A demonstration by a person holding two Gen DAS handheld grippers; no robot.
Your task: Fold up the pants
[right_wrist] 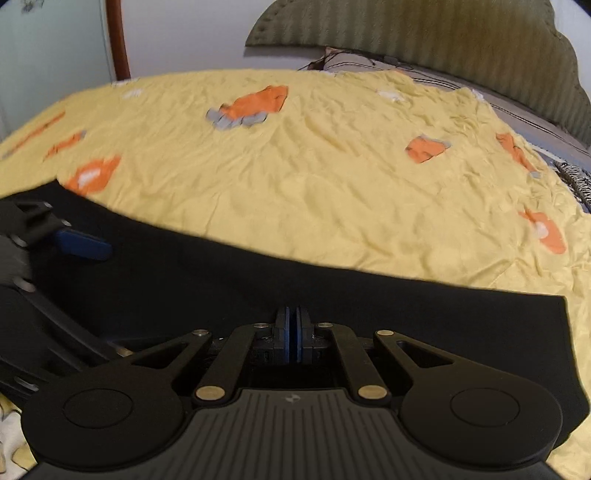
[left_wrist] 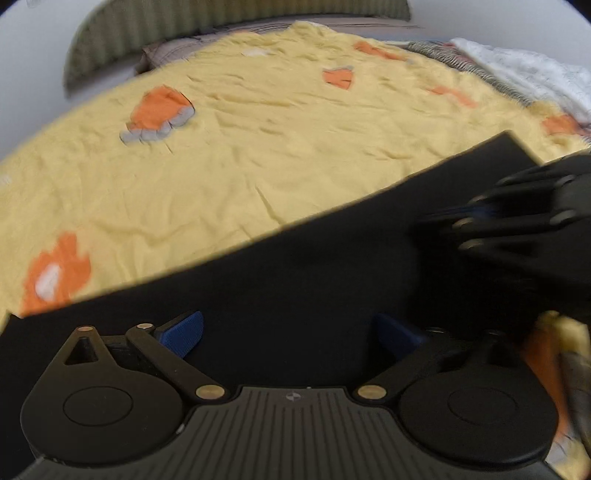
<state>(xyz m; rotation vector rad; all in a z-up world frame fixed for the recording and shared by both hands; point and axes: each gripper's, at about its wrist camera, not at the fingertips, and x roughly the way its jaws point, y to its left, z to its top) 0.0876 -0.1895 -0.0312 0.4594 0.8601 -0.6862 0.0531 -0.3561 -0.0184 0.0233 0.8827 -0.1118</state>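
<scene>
Black pants lie flat on a yellow bedspread, as a smooth dark band across the near part of both views. My left gripper is open, its blue pads spread wide just above the pants. My right gripper is shut, blue pads pressed together over the pants; no cloth shows between them. In the left wrist view the right gripper appears at the right, blurred. In the right wrist view the left gripper's blue fingertip shows at the left over the pants.
The bedspread has orange and grey patches. A green padded headboard stands behind it. A striped cloth and a white cloth lie at the far right of the bed. A pale wall and a wooden door frame are at the back left.
</scene>
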